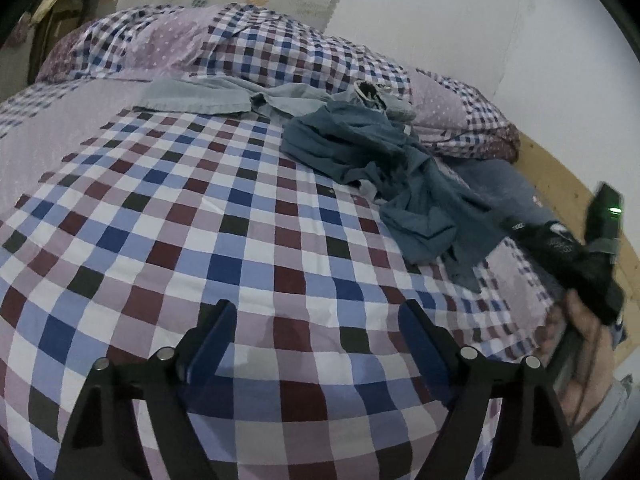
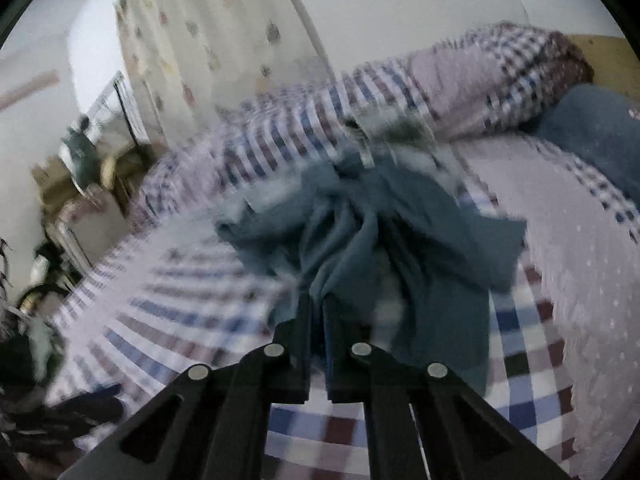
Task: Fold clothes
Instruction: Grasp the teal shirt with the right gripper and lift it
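A crumpled teal garment (image 1: 376,168) lies on the right half of the checked bed sheet (image 1: 180,220). Its near end stretches toward the right edge, where a hand (image 1: 584,344) holds the other black tool. The blurred right wrist view shows my right gripper (image 2: 318,300) shut on a bunched fold of that teal garment (image 2: 420,240), with cloth pinched between the jaws. A light grey-blue garment (image 1: 216,96) lies spread out farther back. My left gripper (image 1: 316,320) hovers open over bare sheet, well short of both garments and holding nothing.
A rolled checked duvet (image 1: 280,44) runs along the back of the bed against the wall. A dark blue pillow (image 2: 592,136) rests at the right by the wooden headboard (image 1: 560,184). A patterned curtain (image 2: 208,40) and cluttered furniture (image 2: 80,168) stand beyond the bed.
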A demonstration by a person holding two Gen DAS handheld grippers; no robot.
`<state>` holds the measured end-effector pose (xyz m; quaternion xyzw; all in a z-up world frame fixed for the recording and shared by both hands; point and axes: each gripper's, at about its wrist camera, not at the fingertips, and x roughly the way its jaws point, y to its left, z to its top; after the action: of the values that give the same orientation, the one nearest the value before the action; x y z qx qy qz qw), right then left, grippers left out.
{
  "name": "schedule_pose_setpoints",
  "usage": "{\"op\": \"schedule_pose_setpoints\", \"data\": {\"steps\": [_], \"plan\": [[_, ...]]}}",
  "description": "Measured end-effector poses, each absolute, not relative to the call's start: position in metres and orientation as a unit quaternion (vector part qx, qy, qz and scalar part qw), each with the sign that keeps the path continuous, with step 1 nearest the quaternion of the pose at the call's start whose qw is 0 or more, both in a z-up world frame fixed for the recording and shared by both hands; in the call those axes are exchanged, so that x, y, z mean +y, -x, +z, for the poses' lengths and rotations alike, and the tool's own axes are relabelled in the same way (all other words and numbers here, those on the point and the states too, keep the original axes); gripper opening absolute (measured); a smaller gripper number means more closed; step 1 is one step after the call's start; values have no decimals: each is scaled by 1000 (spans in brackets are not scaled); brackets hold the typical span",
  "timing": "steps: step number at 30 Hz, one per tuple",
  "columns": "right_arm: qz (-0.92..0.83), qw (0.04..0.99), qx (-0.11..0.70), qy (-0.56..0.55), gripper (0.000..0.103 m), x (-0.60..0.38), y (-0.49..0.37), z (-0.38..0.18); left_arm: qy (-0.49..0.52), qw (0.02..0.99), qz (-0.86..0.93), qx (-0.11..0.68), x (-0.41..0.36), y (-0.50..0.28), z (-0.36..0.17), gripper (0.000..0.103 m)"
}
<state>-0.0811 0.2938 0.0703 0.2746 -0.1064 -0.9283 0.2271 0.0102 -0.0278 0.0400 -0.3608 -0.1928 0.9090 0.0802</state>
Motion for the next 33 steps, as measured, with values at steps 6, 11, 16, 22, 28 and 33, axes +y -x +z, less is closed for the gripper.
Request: {"op": "schedule_pose_setpoints", "data": {"steps": [6, 11, 16, 22, 28, 33], "plan": [[-924, 278, -180, -189, 3, 324, 37, 131, 348, 87, 909, -214, -35, -12, 48, 85], [-926, 304, -172, -142, 3, 335, -10, 173, 339, 92, 910, -221, -38, -11, 52, 85], [-960, 126, -140, -209, 6, 367, -9, 145, 339, 89, 909, -226, -39, -10, 51, 85], [-954, -26, -118, -274, 9, 392, -6, 114, 341, 92, 908, -226, -37, -7, 50, 85], [-949, 123, -61, -283, 61, 322, -2, 103, 351, 94, 904, -226, -33, -6, 43, 85], [-911, 236, 60, -334, 61, 236, -4, 66, 354, 105, 893, -257, -38, -4, 41, 85]]}}
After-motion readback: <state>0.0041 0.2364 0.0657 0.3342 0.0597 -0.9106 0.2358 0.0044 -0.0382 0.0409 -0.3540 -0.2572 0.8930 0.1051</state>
